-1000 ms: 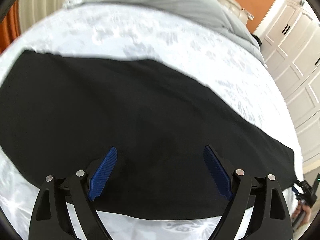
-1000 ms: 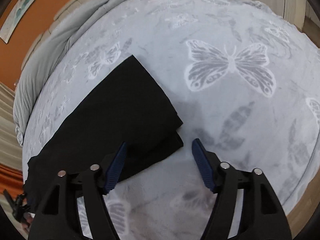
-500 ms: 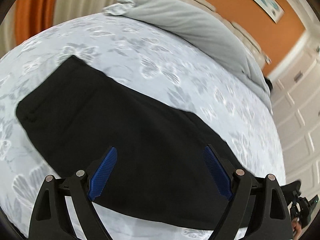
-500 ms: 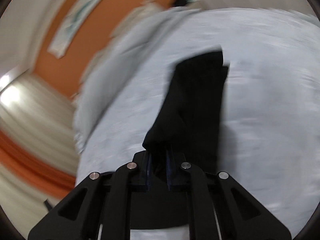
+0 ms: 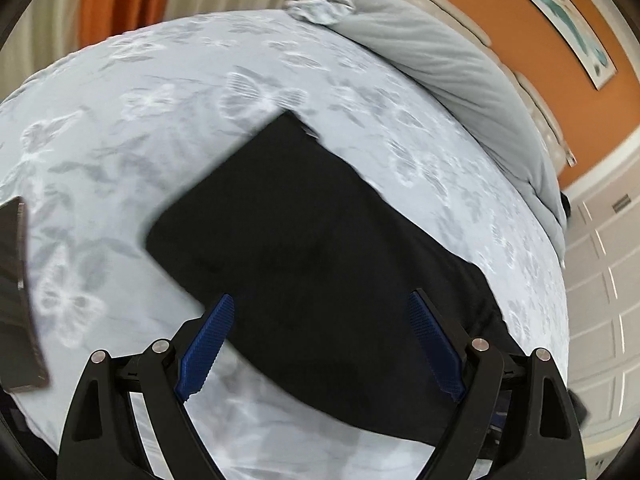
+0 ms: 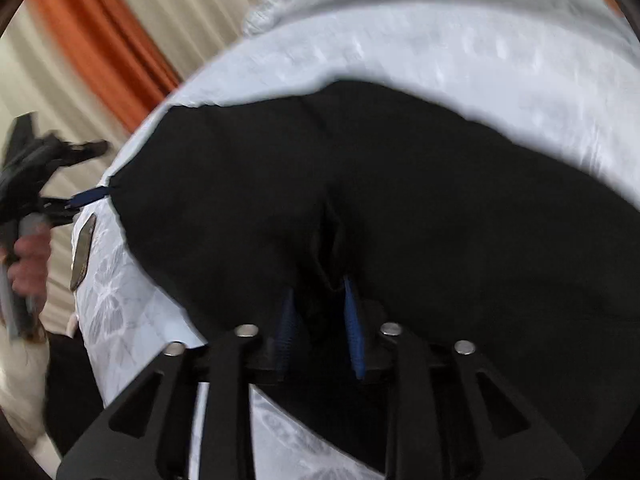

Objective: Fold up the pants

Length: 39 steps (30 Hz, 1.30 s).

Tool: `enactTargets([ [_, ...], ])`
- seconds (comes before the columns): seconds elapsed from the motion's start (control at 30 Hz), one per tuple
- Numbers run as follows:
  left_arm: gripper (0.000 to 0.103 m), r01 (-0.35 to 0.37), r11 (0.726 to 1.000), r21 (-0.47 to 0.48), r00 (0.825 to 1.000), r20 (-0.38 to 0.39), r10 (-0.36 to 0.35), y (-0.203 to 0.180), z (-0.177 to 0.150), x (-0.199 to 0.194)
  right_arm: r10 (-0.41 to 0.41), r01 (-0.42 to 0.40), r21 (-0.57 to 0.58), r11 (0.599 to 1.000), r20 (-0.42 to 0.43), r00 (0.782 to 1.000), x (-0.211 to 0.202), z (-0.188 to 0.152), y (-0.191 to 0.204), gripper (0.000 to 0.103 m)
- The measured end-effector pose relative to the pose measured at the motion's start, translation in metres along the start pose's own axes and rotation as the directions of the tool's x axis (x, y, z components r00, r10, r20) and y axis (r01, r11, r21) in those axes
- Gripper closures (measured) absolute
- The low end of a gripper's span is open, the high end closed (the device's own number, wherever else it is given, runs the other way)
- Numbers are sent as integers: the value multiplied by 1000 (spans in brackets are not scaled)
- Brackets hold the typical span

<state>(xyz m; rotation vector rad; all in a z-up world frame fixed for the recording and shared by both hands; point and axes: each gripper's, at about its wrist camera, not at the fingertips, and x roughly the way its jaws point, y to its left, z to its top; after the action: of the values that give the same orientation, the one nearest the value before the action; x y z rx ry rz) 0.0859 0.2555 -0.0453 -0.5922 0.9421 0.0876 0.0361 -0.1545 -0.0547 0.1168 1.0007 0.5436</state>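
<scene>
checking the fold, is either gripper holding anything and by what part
The right gripper is shut on a bunched fold of the black pants; which part cannot be told. The left gripper is open, holding nothing.

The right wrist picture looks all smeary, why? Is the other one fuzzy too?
Right wrist view: motion blur smears the curtains and bedspread; the right gripper, shut on the black pants, stays sharper. Left wrist view: milder blur, mostly along the pants' left edge, and the fisheye lens bulges the bed round.
</scene>
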Motion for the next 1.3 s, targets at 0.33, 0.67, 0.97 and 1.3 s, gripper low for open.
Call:
enactTargets([
  [0.33, 17, 14, 987, -159, 999, -48, -21, 70, 8, -4, -304, 214, 507, 835, 99, 948, -138, -64, -161, 24],
  [0.67, 17, 62, 994, -88, 998, -24, -65, 26, -9, -6, -192, 193, 559, 806, -61, 979, -91, -94, -173, 47],
  [0.97, 17, 220, 964, 147, 970, -140, -200, -81, -46, 14, -393, 405, 516, 755, -138, 909, -120, -107, -186, 78],
  [1.3, 17, 240, 962, 133, 920, -348, -181, -150, -91, 79, -256, 240, 190, 952, 66, 964, -76, -38, -95, 54],
])
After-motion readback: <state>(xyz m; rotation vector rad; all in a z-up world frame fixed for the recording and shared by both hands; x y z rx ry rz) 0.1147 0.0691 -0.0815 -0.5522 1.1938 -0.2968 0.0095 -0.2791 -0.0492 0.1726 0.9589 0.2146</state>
